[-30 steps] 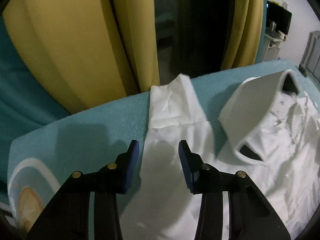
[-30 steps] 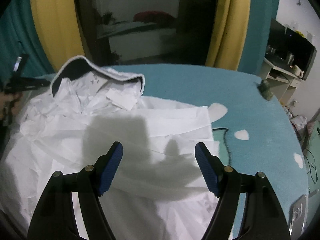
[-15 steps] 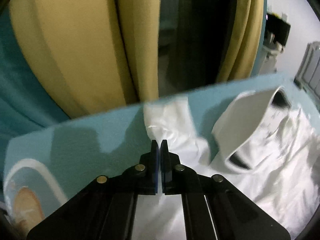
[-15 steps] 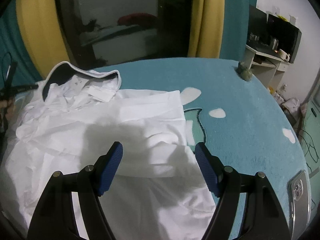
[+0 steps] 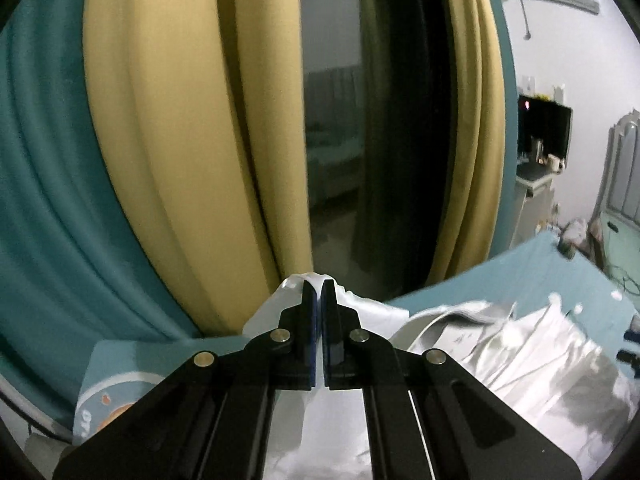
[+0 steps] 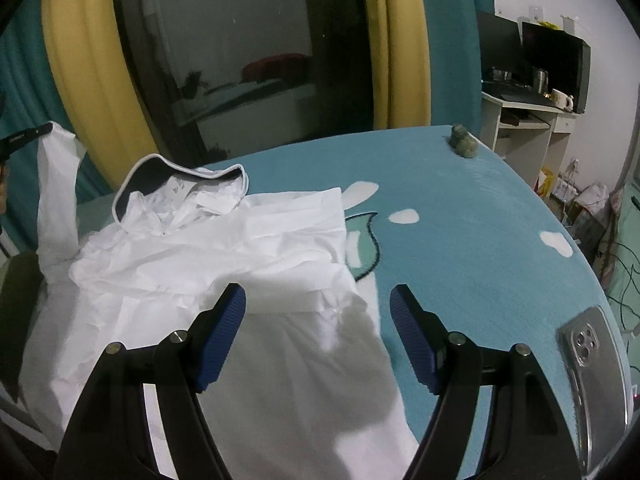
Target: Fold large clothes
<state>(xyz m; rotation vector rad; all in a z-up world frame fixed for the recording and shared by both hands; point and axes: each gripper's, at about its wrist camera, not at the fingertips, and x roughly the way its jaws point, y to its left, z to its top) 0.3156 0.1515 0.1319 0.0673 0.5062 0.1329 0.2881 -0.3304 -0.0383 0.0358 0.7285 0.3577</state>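
left wrist view: left hand-held gripper (image 5: 319,286) clamped on white garment (image 6: 224,248) sleeve; right hand-held gripper (image 6: 318,300) open above garment.

The white garment (image 6: 224,264) runs off the bottom and left edges of the right wrist view, its lower part hidden behind the right gripper (image 6: 318,336). The phone (image 6: 592,380) near the blanket's (image 6: 460,240) right edge is cut off. In the left wrist view the garment is motion-blurred.
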